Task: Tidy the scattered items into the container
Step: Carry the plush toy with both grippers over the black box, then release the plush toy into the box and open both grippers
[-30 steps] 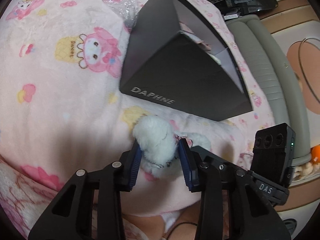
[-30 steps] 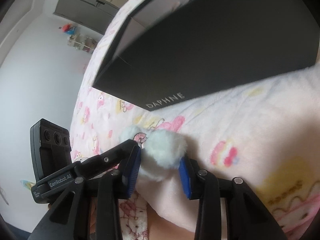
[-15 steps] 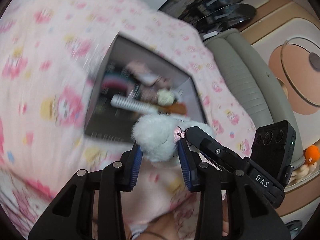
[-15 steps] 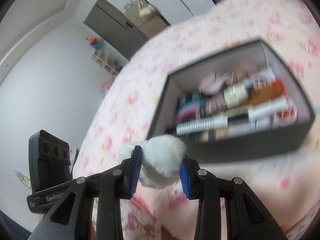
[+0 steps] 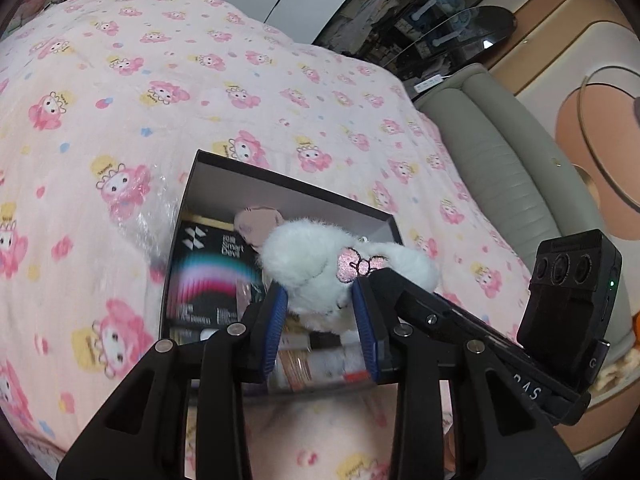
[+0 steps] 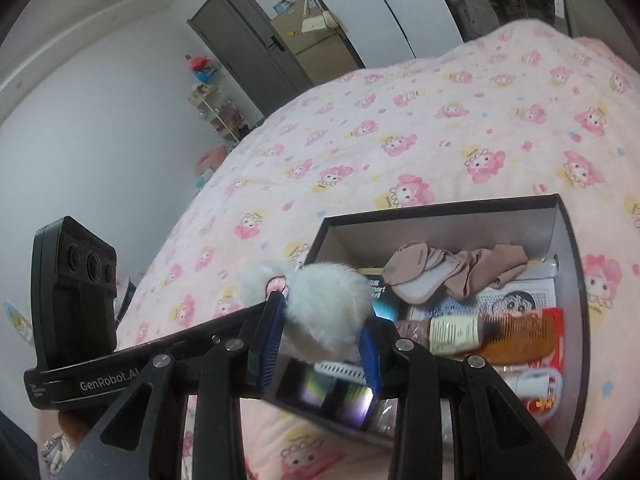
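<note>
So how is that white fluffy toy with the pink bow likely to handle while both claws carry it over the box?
The white fluffy toy probably squashes easily: its fur bulges out around the left claw, whose jaws are closing on it. It looks light for its size, hanging between that and the right claw without sagging. Dropped into the box, it should land softly and hardly roll.

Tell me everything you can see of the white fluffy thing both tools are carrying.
The white plush piece is soft, long-furred and two-lobed, with a glittery pink bow sewn between the lobes. The left tool pinches one lobe, its jaws closing; the right tool clamps the other lobe between blue pads. It hangs above the near edge of the open black box, clear of the pink blanket.
</note>
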A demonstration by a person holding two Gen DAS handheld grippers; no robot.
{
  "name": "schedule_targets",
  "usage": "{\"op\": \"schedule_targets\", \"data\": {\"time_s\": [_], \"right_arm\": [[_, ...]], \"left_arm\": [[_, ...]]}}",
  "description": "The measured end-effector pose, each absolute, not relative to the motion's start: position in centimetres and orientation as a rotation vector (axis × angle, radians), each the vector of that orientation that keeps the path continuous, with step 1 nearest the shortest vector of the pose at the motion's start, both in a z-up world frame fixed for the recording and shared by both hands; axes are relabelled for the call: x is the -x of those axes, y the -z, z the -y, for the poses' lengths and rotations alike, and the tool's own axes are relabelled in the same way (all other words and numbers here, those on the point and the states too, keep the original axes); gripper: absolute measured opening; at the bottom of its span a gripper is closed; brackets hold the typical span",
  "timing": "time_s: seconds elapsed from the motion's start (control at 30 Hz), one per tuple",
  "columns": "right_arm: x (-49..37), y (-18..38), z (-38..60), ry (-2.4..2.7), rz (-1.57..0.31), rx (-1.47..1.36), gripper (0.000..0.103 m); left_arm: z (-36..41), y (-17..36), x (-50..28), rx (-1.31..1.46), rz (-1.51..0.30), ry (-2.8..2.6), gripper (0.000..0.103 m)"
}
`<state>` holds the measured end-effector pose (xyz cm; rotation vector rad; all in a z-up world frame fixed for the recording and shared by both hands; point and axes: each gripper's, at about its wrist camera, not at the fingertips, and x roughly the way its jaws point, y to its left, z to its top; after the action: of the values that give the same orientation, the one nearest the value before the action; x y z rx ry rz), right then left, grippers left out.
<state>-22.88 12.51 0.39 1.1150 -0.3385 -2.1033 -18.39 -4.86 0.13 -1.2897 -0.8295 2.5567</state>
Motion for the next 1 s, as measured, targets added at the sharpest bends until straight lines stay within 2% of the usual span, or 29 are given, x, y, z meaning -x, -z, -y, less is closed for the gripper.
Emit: {"op": "schedule_targets", "data": {"time_s": [0.2,0.37,0.6,0.8,0.87,0.9,1.0], "right_arm": [[25.8,3.7,-13.3,2.002,0.457,-1.21,0.028],[27.0,6.6,-13.6,2.007,0.445,-1.313,0.028],[26.6,6.8,-14.1,2.116,0.37,-1.326,0.028],[26.9,6.9,-15.7,2.242,0.334,-1.356,0.028],[27.1,7.4,-16.1,2.255,0.335,-1.398,0.028],[27.2,7.7,-16.3,2.253,0.339,-1.424,0.028],[27.4,8.3,-17.0,2.242,0.353,-1.45,0.029]], "left_arm": [[3.7,3.8,21.6,1.444,0.804,-2.516,0.027],[2.7,6.9,22.8,1.563,0.786,-2.512,0.027],[1.9,6.8,21.9,1.592,0.654,-2.58,0.038],[1.7,6.2,21.0,1.656,0.533,-2.557,0.044],[1.7,7.1,21.2,1.779,0.465,-2.545,0.044],[1.9,7.4,21.2,1.813,0.458,-2.559,0.035],[2.4,6.7,21.0,1.778,0.526,-2.579,0.035]]}}
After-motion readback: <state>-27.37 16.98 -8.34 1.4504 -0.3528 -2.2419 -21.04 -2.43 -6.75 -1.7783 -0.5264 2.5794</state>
